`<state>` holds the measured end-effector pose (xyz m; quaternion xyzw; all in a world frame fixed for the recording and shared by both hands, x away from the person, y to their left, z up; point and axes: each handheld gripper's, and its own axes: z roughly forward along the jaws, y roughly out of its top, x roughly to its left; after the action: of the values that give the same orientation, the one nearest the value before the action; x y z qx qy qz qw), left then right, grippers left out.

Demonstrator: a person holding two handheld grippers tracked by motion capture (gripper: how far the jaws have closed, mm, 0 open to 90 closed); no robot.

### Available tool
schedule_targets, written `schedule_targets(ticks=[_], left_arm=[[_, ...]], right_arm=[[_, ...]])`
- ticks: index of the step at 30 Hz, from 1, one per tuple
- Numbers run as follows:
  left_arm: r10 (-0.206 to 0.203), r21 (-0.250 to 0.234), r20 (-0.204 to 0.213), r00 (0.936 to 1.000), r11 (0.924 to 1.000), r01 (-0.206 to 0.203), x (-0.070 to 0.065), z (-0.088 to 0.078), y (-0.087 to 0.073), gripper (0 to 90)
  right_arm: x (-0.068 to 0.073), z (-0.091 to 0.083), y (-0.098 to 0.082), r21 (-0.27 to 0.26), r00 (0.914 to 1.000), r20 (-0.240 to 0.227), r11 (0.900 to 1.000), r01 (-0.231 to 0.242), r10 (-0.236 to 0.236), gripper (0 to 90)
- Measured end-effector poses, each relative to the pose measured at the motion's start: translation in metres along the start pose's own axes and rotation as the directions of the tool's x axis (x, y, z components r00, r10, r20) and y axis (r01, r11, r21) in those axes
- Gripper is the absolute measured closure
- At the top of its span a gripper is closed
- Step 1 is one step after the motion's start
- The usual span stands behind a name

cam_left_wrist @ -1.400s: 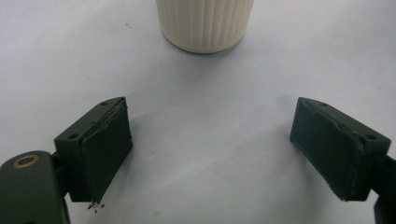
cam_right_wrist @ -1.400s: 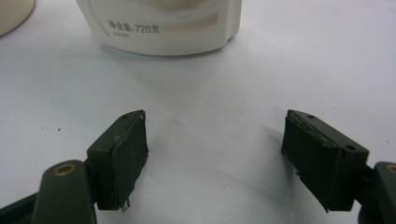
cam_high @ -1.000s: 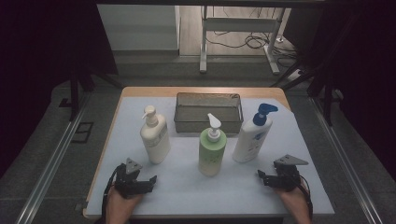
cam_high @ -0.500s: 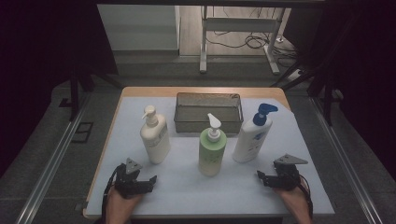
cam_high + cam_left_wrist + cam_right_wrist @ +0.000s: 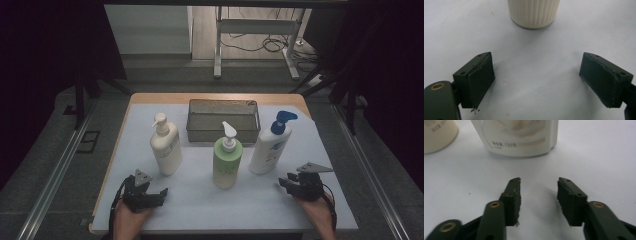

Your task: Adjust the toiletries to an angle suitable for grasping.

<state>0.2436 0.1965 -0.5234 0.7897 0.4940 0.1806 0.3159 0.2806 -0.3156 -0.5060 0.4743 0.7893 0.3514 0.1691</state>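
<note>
Three pump bottles stand in a row on the white mat (image 5: 260, 205): a cream one (image 5: 166, 150) at left, a green one (image 5: 227, 162) in the middle, and a white one with a blue pump (image 5: 270, 147) at right. My left gripper (image 5: 162, 192) rests near the front edge, below the cream bottle. In the left gripper view this gripper (image 5: 537, 57) is wide open, with the cream bottle's base (image 5: 534, 12) ahead. My right gripper (image 5: 281, 183) lies in front of the white bottle. Its jaws (image 5: 539, 181) have just been closing and stand partly open with nothing between them, facing the white bottle (image 5: 519, 137).
A dark wire basket (image 5: 223, 134) sits behind the bottles at the table's far side. The green bottle's base (image 5: 437, 133) shows at the left of the right gripper view. Dark floor and metal rails flank the table on both sides.
</note>
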Motion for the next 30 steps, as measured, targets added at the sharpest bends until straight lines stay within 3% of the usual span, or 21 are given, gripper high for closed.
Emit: schedule_targets(ticks=[8,12,30], left_arm=[[0.000,0.000,0.000,1.0000,1.0000,0.000,0.000,0.000,0.000,12.1],[-0.001,0.000,0.000,1.0000,1.0000,0.001,0.000,0.000,0.000,12.1],[-0.001,-0.002,0.000,1.0000,1.0000,0.001,0.000,0.000,0.000,12.1]], right_arm=[[-0.003,0.003,0.007,-0.019,0.9998,-0.020,1.000,0.003,-0.004,75.4],[-0.005,0.006,0.011,-0.046,0.9993,-0.029,0.999,-0.026,0.025,88.6],[-0.011,0.019,0.028,-0.082,0.9980,-0.033,0.995,-0.056,0.053,89.0]])
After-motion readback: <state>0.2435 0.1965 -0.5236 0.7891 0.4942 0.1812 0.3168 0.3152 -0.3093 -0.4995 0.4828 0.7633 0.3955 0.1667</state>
